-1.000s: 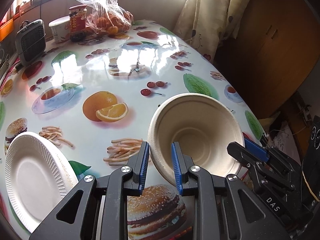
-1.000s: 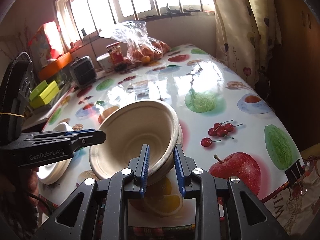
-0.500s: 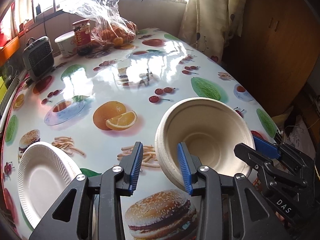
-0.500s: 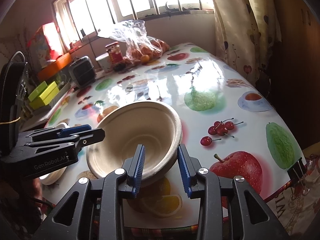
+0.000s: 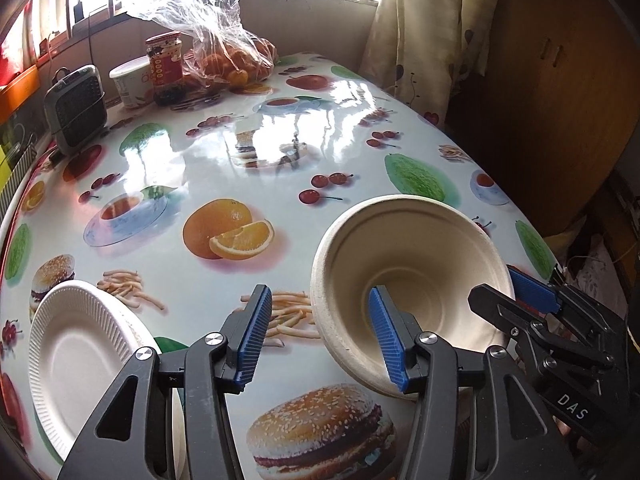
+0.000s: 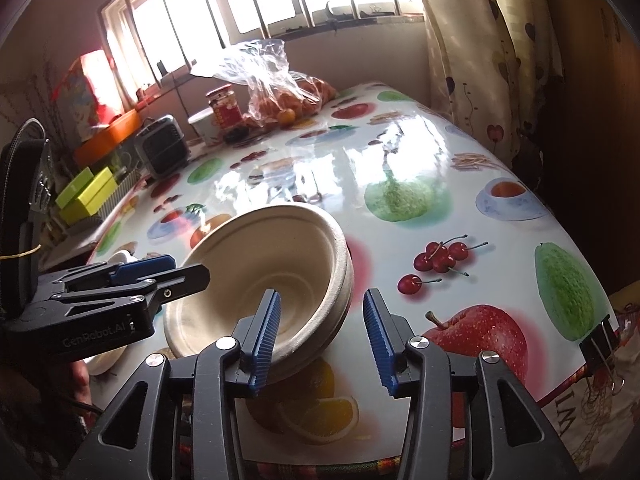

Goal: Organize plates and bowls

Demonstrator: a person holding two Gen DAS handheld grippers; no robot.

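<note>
Bowl [image 5: 408, 292] is sitting lower right of the left wrist view on the table [image 5: 280, 152], looks like two nested, tilted a little. Left gripper [image 5: 320, 340] jaws are standing wide open, one finger inside the rim, gripping nothing. Right gripper [image 6: 320, 332] jaws are also gaping wide, straddling the near rim, holding nothing. Plate [image 5: 80, 348] is lying lower left. Probably molded pulp: light, stiff-ish, crushable; I'd be pinching the rim wall gently.

My left wrist camera is looking low across the table [image 5: 280, 152] toward the window; my right wrist camera is facing likewise from further right. Both are sitting close to, and sharing, the beige bowl [image 5: 420, 264] [image 6: 280, 264].
</note>
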